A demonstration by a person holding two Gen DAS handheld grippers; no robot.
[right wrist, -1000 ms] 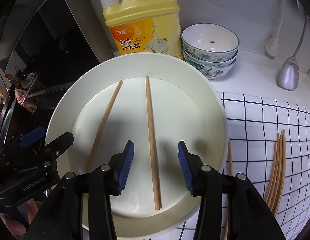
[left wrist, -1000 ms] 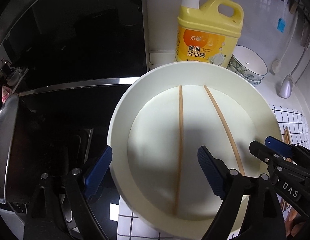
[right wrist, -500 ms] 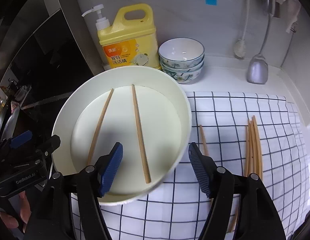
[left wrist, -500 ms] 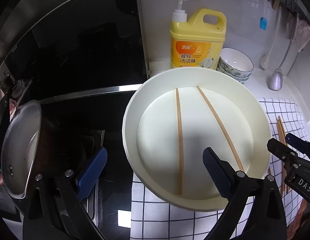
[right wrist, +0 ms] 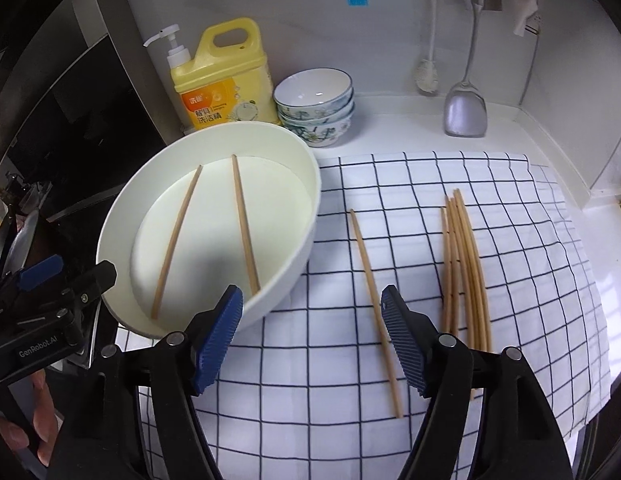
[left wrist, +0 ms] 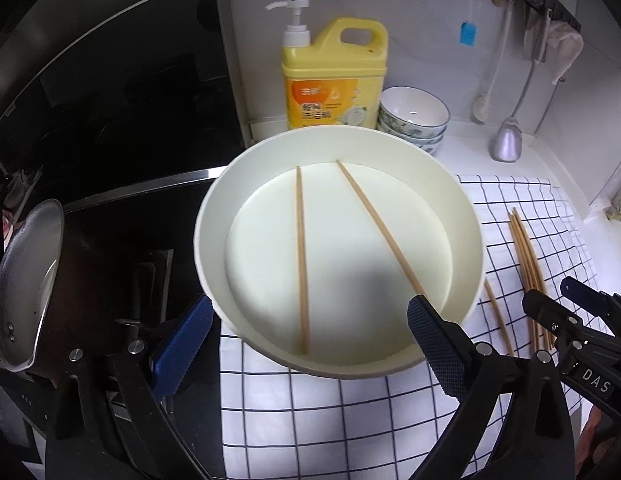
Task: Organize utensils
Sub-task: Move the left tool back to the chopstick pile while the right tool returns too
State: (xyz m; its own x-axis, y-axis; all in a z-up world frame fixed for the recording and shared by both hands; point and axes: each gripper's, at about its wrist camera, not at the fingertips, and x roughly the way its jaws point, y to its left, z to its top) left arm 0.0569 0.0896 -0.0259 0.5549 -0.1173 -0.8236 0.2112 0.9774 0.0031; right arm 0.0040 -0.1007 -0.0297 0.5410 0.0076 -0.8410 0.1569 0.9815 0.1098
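Right gripper (right wrist: 312, 336) spread wide, nothing between its blue pads, hanging over the checked cloth (right wrist: 390, 240) just right of the white basin (right wrist: 306, 184). Left gripper (left wrist: 310, 344) also spread wide and empty, one pad outside the basin's (left wrist: 466, 216) near-left wall, the other over its near-right rim. Two chopsticks (right wrist: 242, 224) lie apart on the basin floor, fanning toward the far wall; both views show them (left wrist: 301, 256). Only the right view shows the whole cloth: a single chopstick (right wrist: 370, 280) lies loose just right of the basin, its near part passing beside the right pad of the right gripper, and a bundle of chopsticks (right wrist: 464, 264) lies further right of the basin, well apart from the single one. The left view catches only slivers of that bundle (left wrist: 528, 264), partly hidden behind the right gripper's body. Only the left view shows the metal pan (left wrist: 26, 280) left of the basin, over the dark stove (left wrist: 110, 120). Behind the basin, touching or nearly touching its far rim: yellow detergent bottle (right wrist: 222, 80) and stacked bowls (right wrist: 316, 108). A metal spatula (right wrist: 464, 108) hangs against the wall far right of the basin. Bare cloth between basin and bundle, apart from the single stick; cloth edge drops off at far right.
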